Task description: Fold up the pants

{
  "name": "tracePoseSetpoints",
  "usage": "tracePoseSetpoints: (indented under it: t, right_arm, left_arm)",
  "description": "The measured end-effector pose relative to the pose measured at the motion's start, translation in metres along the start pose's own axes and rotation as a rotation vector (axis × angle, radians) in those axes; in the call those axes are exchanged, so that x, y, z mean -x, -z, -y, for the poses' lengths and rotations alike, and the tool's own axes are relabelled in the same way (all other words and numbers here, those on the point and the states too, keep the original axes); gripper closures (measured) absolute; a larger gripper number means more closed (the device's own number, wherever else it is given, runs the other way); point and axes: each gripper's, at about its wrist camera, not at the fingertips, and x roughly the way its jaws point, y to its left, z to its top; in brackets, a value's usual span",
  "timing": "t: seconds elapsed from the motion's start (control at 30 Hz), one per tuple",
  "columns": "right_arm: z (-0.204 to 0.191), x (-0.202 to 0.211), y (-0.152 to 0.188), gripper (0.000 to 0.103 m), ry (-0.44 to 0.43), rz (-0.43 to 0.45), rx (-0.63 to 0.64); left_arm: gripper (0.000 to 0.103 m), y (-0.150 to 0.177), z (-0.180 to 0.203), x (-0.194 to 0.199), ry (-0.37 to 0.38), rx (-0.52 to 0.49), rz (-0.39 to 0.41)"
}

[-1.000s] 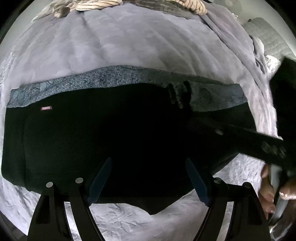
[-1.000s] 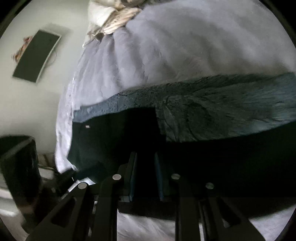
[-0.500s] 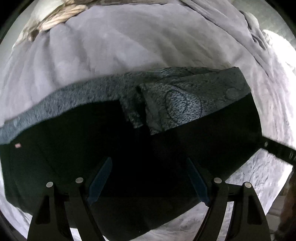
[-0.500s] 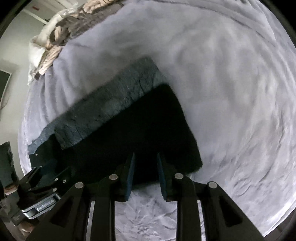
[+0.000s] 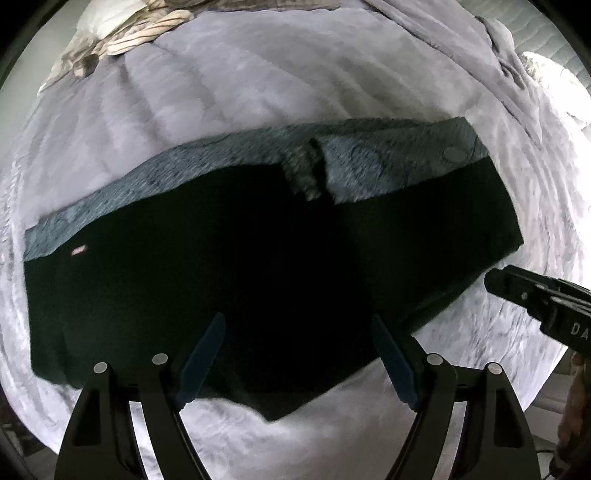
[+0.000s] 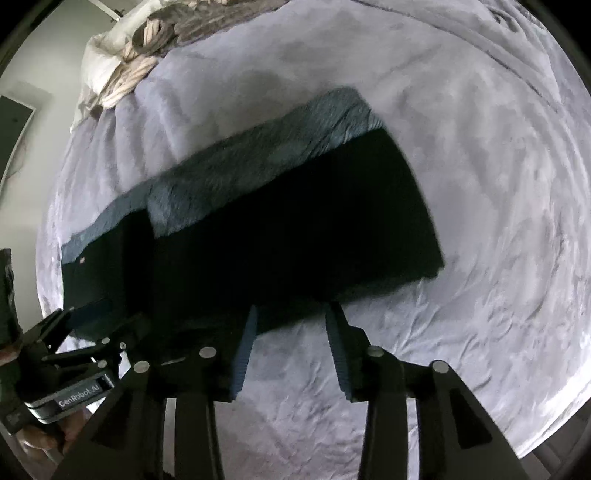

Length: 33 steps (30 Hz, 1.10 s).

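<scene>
Dark pants (image 5: 258,266) lie folded flat on a light grey bedspread (image 5: 258,92), with a blue-grey waistband strip along their far edge. They also show in the right wrist view (image 6: 295,229). My left gripper (image 5: 299,354) is open and empty, hovering over the pants' near edge. My right gripper (image 6: 290,343) is open and empty, just off the near edge of the pants above the bedspread (image 6: 480,221). The right gripper's tip shows in the left wrist view (image 5: 535,295), and the left gripper shows at the lower left of the right wrist view (image 6: 74,332).
Crumpled striped and white bedding (image 5: 129,33) lies at the bed's far end, also in the right wrist view (image 6: 125,70). A loose grey sheet (image 5: 461,48) is bunched at the far right. A dark flat panel (image 6: 13,133) hangs on the wall left of the bed.
My right gripper has opened, let go of the pants and drawn back off their near edge. The pants now lie folded on the bed. My left gripper stayed open.
</scene>
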Motion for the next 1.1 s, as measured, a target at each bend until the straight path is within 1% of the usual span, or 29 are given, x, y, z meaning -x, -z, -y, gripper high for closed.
tracePoseSetpoints:
  t: [0.1, 0.17, 0.2, 0.27, 0.33, 0.53, 0.7, 0.73, 0.77, 0.8, 0.87, 1.1]
  right_arm:
    - [-0.006, -0.003, 0.017, 0.058, 0.002, -0.042, -0.003]
    - [-0.010, -0.004, 0.025, 0.051, -0.001, -0.061, -0.007]
    - [-0.013, -0.004, 0.030, 0.050, -0.003, -0.071, -0.009]
    - [-0.020, -0.004, 0.038, 0.044, -0.004, -0.088, -0.009]
    - [-0.026, -0.005, 0.044, 0.040, 0.001, -0.104, 0.001]
    - [-0.054, -0.007, 0.053, 0.034, 0.003, -0.134, 0.052]
    - [-0.082, -0.013, 0.050, 0.034, -0.005, -0.151, 0.099]
    - [-0.086, -0.014, 0.049, 0.034, -0.006, -0.154, 0.106]
    - [-0.091, -0.015, 0.049, 0.030, -0.007, -0.157, 0.115]
    - [-0.096, -0.016, 0.049, 0.027, -0.006, -0.159, 0.125]
    - [-0.104, -0.017, 0.049, 0.026, -0.007, -0.161, 0.143]
    - [-0.130, -0.027, 0.053, 0.025, 0.000, -0.199, 0.192]
  left_arm:
    - [0.021, 0.012, -0.009, 0.006, -0.005, 0.014, -0.012]
    - [0.021, 0.023, -0.016, 0.011, -0.002, 0.021, -0.019]
    - [0.021, 0.026, -0.018, 0.012, -0.002, 0.025, -0.023]
    - [0.021, 0.033, -0.022, 0.014, -0.003, 0.033, -0.033]
    - [0.021, 0.041, -0.029, 0.017, -0.006, 0.040, -0.038]
    - [0.021, 0.059, -0.052, 0.025, -0.010, 0.075, -0.048]
    - [0.021, 0.070, -0.076, 0.031, -0.016, 0.114, -0.044]
    - [0.020, 0.072, -0.081, 0.032, -0.016, 0.124, -0.043]
    - [0.009, 0.075, -0.088, 0.034, -0.014, 0.135, -0.042]
    - [0.001, 0.078, -0.093, 0.035, -0.012, 0.143, -0.040]
    - [0.001, 0.081, -0.103, 0.039, -0.015, 0.161, -0.025]
    - [0.001, 0.104, -0.141, 0.035, -0.022, 0.239, -0.044]
